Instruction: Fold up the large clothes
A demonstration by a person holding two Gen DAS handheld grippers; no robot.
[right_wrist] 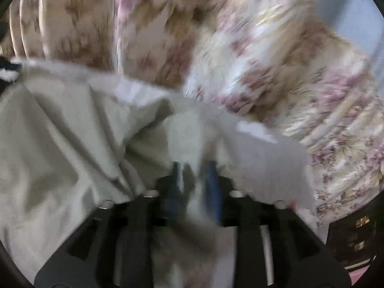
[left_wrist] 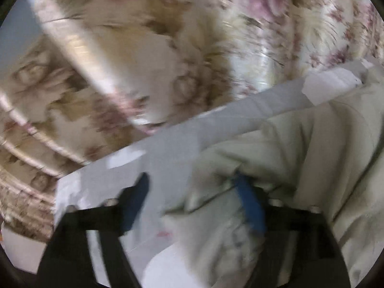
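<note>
A large off-white garment [left_wrist: 300, 148] lies rumpled on a floral bedspread, with a paler flat panel [left_wrist: 192, 139] of it spread toward the left. My left gripper [left_wrist: 194, 204] stands open and wide over the garment's edge. Its right blue finger [left_wrist: 249, 206] touches the bunched cloth and its left finger [left_wrist: 139, 201] is over the flat panel. In the right wrist view the same garment [right_wrist: 60, 132] fills the left half, its folds pulled toward my right gripper [right_wrist: 194, 183]. Those blue pads stand close together with a strip of cloth pinched between them. Both views are motion-blurred.
The floral bedspread [left_wrist: 144, 60] [right_wrist: 264, 60], in pink and tan, covers the upper part of both views. A dark piece of furniture [right_wrist: 355, 235] stands beyond the bed's edge at the lower right.
</note>
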